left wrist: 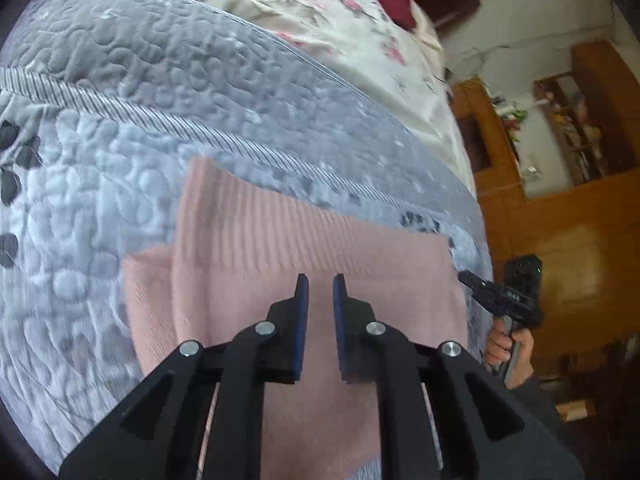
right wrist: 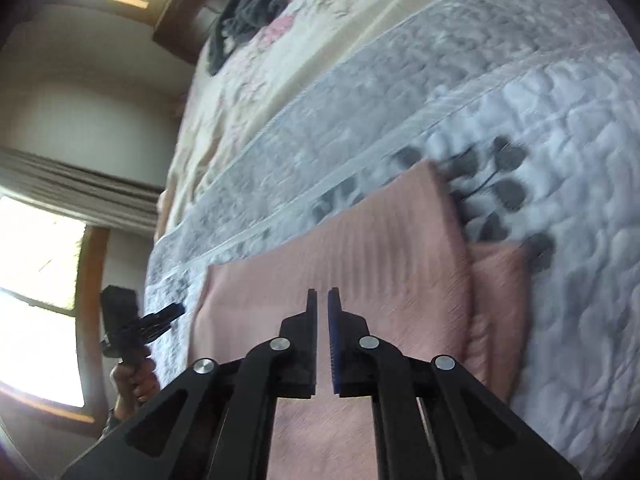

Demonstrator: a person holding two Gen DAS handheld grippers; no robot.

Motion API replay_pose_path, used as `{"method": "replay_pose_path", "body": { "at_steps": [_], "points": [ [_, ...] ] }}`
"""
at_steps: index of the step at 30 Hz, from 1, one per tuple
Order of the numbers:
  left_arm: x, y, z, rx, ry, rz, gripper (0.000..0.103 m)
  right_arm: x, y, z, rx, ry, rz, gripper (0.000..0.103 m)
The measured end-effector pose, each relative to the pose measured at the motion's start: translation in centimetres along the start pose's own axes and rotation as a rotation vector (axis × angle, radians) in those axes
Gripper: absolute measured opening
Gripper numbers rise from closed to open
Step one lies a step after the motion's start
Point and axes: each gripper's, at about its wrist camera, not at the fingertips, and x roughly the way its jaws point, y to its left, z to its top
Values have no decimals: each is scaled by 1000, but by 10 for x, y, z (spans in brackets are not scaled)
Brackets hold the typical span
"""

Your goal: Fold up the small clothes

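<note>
A pink ribbed knit garment [left wrist: 300,240] lies folded on the grey quilt [left wrist: 120,160], with a lower layer [left wrist: 148,288] sticking out on its left. My left gripper [left wrist: 321,280] hovers over the garment, open by a small gap with nothing between its fingers. In the right wrist view the same garment [right wrist: 360,248] lies under my right gripper [right wrist: 322,294], whose jaws stand only a thin slit apart and hold nothing. Each gripper shows in the other's view, in a hand at the bed's side: the right gripper [left wrist: 466,276] and the left gripper [right wrist: 178,308].
A floral sheet [left wrist: 360,40] covers the far half of the bed. A dark grey clothing heap [right wrist: 248,0] lies near the headboard. A wooden cabinet [left wrist: 560,240] stands past the bed's right edge, and a bright window [right wrist: 32,280] past its left edge.
</note>
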Motion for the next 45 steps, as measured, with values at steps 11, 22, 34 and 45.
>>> {"method": "replay_pose_path", "body": {
  "at_steps": [11, 22, 34, 45],
  "points": [
    [-7, -29, -56, 84, 29, 47, 6, 12, 46, -67, -106, 77, -38, 6],
    [7, -31, -130, 91, 113, 47, 10, 45, 63, -134, -115, 175, -32, 6],
    [-6, 1, -156, -3, 103, 109, 17, -48, -20, -164, 14, 66, -164, 0],
    [-93, 74, -117, -193, 1, 81, 72, -78, 53, -183, -241, -20, -473, 62]
  ]
}}
